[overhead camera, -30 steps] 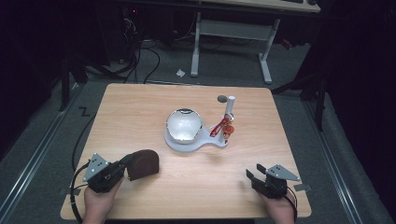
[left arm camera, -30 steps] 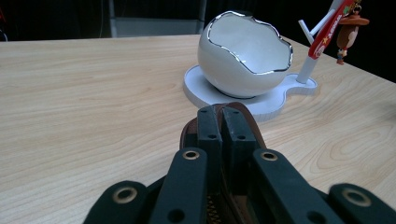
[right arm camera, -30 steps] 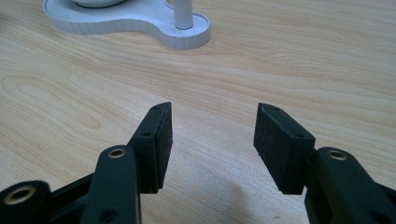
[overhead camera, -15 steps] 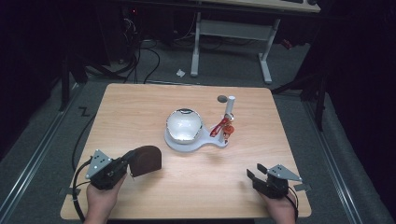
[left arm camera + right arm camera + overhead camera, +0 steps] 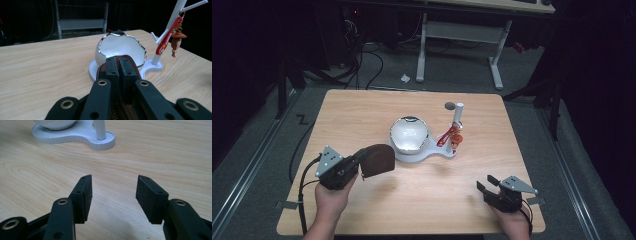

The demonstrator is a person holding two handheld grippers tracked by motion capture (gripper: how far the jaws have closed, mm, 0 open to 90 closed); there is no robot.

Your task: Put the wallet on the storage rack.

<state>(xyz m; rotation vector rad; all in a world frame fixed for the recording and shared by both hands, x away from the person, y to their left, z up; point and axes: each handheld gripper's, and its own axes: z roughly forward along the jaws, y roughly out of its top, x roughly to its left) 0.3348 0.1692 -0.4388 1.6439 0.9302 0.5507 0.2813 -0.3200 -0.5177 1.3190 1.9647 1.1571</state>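
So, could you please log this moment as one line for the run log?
left gripper: shut on brown pouch | right gripper: open, empty | bowl: on white stand

You are carrying the brown pouch (image 5: 377,159), clamped in your left gripper (image 5: 362,163), forward and rightward across the table (image 5: 362,115) toward the white bowl (image 5: 409,135). Since a second ago it is drawing nearer the white stand base (image 5: 422,152), and it is lifting slightly.
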